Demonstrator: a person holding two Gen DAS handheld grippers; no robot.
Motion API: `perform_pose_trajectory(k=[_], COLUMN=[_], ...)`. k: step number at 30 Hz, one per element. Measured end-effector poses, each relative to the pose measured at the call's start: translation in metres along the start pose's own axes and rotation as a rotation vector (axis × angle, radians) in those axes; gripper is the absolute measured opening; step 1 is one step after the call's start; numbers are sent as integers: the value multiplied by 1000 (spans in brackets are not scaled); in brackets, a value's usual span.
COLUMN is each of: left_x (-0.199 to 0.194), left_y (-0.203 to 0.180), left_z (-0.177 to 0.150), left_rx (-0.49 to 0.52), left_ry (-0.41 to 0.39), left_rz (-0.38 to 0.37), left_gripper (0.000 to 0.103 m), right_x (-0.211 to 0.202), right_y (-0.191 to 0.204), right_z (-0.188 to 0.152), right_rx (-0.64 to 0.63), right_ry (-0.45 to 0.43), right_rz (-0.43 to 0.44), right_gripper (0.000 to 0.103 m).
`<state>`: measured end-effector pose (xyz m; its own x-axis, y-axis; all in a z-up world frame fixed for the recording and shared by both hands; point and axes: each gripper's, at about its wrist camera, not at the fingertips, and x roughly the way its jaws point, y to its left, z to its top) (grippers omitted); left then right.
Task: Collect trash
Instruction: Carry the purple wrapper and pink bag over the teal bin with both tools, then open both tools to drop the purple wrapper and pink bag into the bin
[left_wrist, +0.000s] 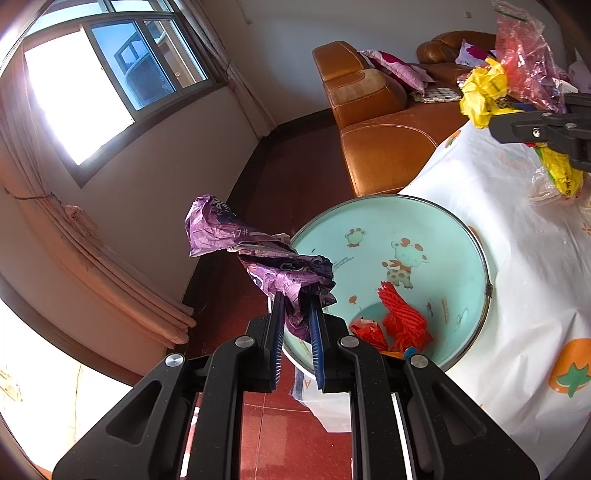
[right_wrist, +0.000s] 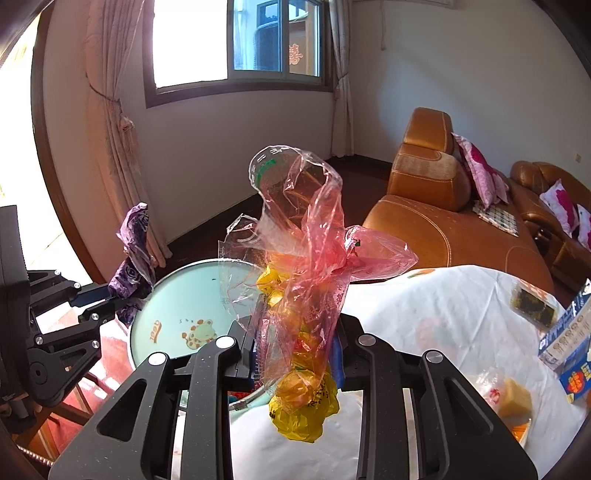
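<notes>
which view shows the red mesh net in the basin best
The left wrist view: the red mesh net lies in plain sight inside the turquoise basin. In the right wrist view the right gripper and its pink plastic bag hide that part of the basin.

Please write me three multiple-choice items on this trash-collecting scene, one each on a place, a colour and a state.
1. Where does the red foam net lie?
A. in the teal basin
B. on the sofa
C. on the floor

2. What colour is the wrapper that the left gripper holds?
A. green
B. purple
C. white

3. How is the right gripper?
A. open and empty
B. lying on the table
C. shut on the pink plastic bag

Key: 1 A, it rests on the basin's floor; 2 B, purple crumpled film; 3 C, the bag rises from between its fingers.
</notes>
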<state>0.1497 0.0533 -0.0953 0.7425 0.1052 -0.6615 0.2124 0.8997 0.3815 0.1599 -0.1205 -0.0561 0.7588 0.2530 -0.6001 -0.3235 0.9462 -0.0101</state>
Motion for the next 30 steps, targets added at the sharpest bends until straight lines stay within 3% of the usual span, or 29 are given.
perform_pose_trajectory(k=[30], left_x=[5], left_y=[3], left_z=[-1], left_rx=[7], left_ry=[6], left_rz=[-5], left_gripper=[13], right_x=[23], right_y=[9], right_z=[-1], right_rx=[-32], right_ry=[34], right_rz=[20], right_gripper=[29])
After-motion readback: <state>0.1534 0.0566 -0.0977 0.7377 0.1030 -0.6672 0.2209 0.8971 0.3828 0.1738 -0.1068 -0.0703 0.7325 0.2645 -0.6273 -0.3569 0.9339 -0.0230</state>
